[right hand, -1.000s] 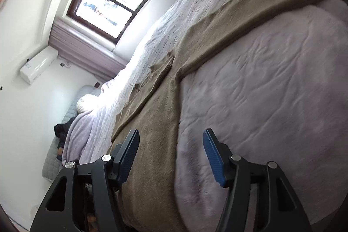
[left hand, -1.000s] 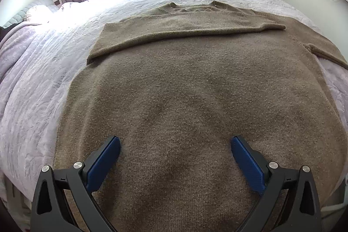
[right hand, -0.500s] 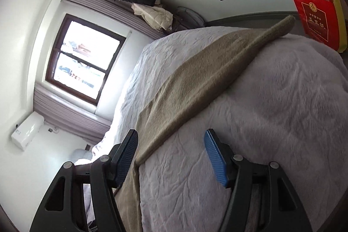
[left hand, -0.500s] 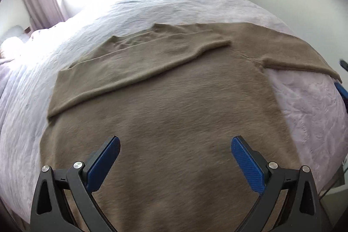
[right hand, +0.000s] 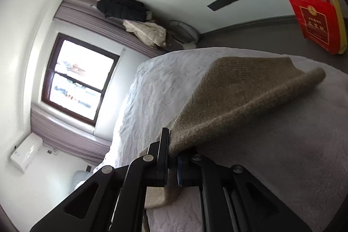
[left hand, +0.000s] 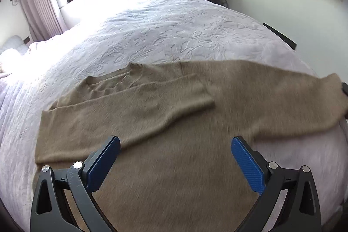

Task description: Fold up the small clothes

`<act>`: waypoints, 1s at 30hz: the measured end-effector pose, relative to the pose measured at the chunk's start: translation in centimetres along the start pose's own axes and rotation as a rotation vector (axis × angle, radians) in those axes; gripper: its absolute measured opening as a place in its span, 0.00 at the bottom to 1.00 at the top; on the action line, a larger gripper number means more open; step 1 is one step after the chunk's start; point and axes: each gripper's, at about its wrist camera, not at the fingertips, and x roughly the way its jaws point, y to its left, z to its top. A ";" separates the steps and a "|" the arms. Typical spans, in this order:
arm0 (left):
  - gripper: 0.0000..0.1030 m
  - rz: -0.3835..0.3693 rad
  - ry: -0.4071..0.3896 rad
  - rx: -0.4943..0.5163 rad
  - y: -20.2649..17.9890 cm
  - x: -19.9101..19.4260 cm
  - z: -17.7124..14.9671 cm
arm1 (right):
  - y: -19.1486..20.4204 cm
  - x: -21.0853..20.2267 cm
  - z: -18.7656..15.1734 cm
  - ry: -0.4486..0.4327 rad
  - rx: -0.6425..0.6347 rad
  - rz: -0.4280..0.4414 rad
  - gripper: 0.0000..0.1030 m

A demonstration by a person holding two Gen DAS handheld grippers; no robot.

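Fingers [left hand: 102, 164] of the left gripper [left hand: 175, 164], black arms with blue ribbed pads, stand spread wide with nothing pinched between them. Under and ahead of them lies the brown fuzzy knit sweater [left hand: 174, 166], flat on the pale lilac quilted bedspread [left hand: 174, 25]. Its body fills the gap between the two pads and runs past the left one. Beyond the fingertips one sleeve [left hand: 134, 106] is folded across the chest, its cuff ending ahead of the gap between the pads, and the neckline sits further off, ahead of the left finger. The other sleeve [left hand: 282, 97] stretches away past the right pad to the picture's right edge, where a small dark part shows beside its cuff; what that part is cannot be told.

In the right wrist view, the right gripper [right hand: 173, 158] has just been closing, and its fingers [right hand: 164, 156] now pinch the edge of that sleeve's end [right hand: 250, 93]. The knit rises from the pinch and drapes forward and to the right of the fingertips over the bedspread [right hand: 156, 97]. Beyond the fingertips to the left is a dark-framed window [right hand: 78, 84]; far ahead to the right a red paper bag [right hand: 315, 19] stands by the wall.
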 end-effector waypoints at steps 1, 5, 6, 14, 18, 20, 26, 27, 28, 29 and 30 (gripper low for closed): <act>1.00 0.004 0.005 0.000 -0.4 0.9 0.4 | 1.2 0.0 -0.4 0.007 -0.028 0.010 0.06; 1.00 0.035 0.080 0.119 -3.8 4.7 0.0 | 6.0 0.9 -1.1 0.037 -0.153 0.055 0.06; 1.00 0.043 0.083 0.124 -4.0 5.0 -0.4 | 7.1 1.2 -1.4 0.048 -0.181 0.064 0.06; 0.99 -0.057 -0.024 -0.041 5.2 -0.7 -1.4 | 15.7 6.2 -5.4 0.147 -0.392 0.106 0.07; 0.99 -0.002 -0.046 -0.107 12.2 -1.8 -2.9 | 21.0 10.9 -11.5 0.251 -0.571 0.116 0.07; 0.99 0.032 -0.047 -0.166 16.4 -2.0 -3.9 | 23.9 13.6 -15.8 0.327 -0.668 0.132 0.07; 0.99 0.087 0.036 -0.331 25.2 -0.1 -8.4 | 27.8 20.6 -30.0 0.592 -0.953 0.142 0.07; 0.99 0.089 0.053 -0.346 25.8 0.4 -9.2 | 27.4 21.9 -32.2 0.651 -0.992 0.117 0.07; 0.99 0.092 0.077 -0.361 26.4 1.1 -9.9 | 26.8 23.5 -34.9 0.719 -1.034 0.051 0.08; 0.99 0.090 0.099 -0.372 26.9 1.8 -10.6 | 25.9 24.6 -35.9 0.751 -1.050 0.007 0.08; 0.99 0.077 0.113 -0.384 27.2 2.4 -10.9 | 25.2 25.5 -36.8 0.773 -1.059 -0.038 0.08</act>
